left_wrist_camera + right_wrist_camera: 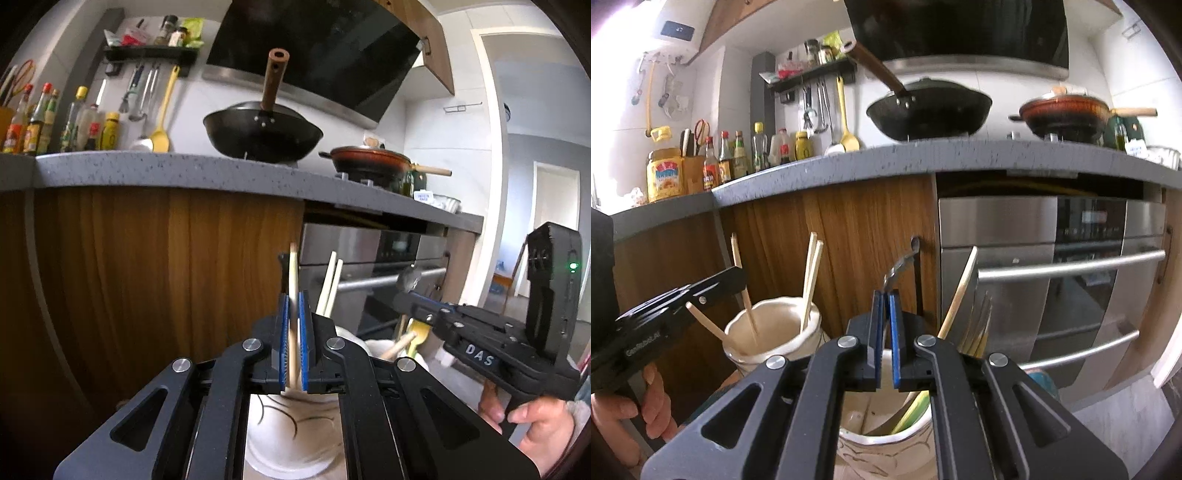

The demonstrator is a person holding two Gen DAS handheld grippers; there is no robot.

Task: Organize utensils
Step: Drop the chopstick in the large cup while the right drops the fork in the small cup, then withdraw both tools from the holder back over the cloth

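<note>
1. My left gripper (293, 325) grips one chopstick (293, 273) between its fingers, above the cream holder (772, 328).
2. My right gripper (885, 328) clamps a metal spoon (899, 264) above the second holder (886, 439), right of the cream holder.

chopstick (293, 295): motion-blurred | white holder (291, 439): base cut off | fork (979, 328) handles: hidden

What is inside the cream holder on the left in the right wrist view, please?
Four wooden chopsticks stand inside the cream holder; the left gripper is shut on one of them. The wall hides the bottom.
</note>
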